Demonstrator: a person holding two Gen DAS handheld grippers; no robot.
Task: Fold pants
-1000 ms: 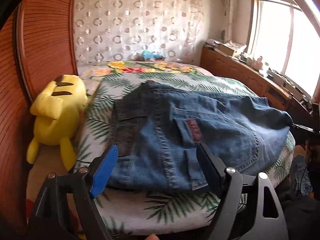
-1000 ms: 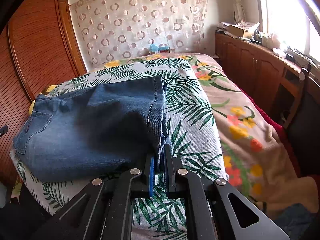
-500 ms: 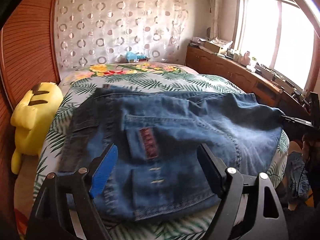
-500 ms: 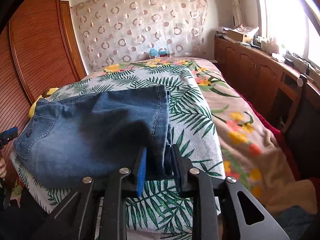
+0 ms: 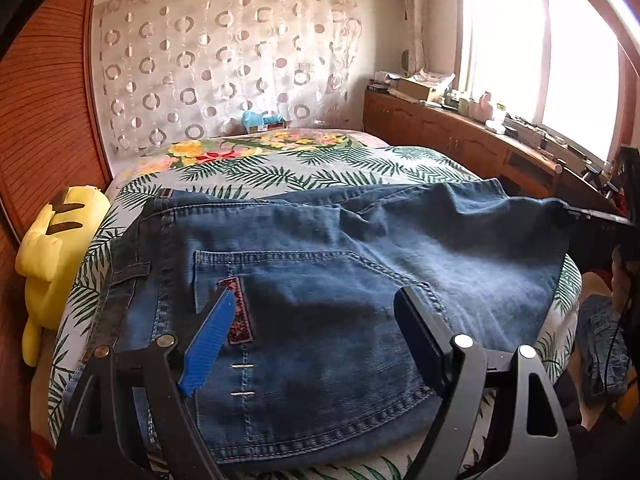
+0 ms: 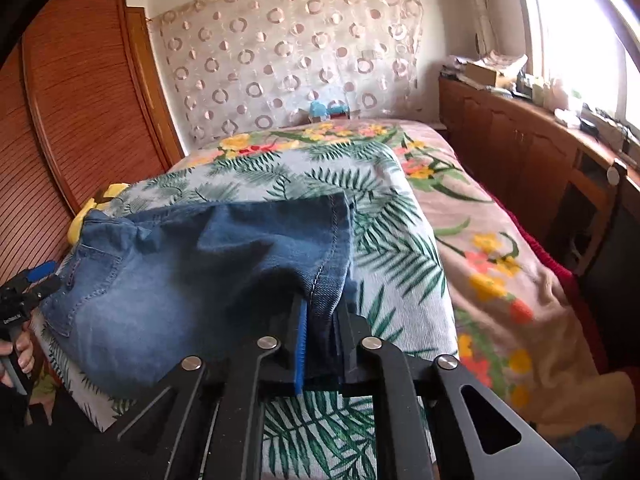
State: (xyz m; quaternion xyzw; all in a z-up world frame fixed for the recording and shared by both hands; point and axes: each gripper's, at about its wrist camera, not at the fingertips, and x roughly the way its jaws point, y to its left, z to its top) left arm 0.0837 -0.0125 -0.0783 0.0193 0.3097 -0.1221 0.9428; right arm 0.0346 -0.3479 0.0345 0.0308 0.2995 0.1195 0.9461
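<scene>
Blue jeans (image 5: 320,264) lie folded across the leaf-print bed (image 5: 280,172), waistband to the left, with a back pocket and its red label under my left gripper (image 5: 316,300). That gripper hovers open over the pocket and holds nothing. In the right wrist view the jeans (image 6: 180,280) stretch leftward from my right gripper (image 6: 322,308). Its jaws are closing, with the stacked leg hems between the pads and pinched by them. The left gripper (image 6: 36,276) shows at the far left edge, held by a hand.
A yellow plush toy (image 5: 56,252) sits between the bed and the wooden wardrobe (image 5: 44,128) on the left. A long wooden cabinet (image 5: 480,148) with clutter runs under the window. More denim (image 5: 600,340) lies low at the right. A floral blanket (image 6: 492,248) covers the bed's right side.
The left gripper has slid rightward along the jeans, from the waistband edge to over the back pocket. The right jaws parted a little, then came together again on the hems.
</scene>
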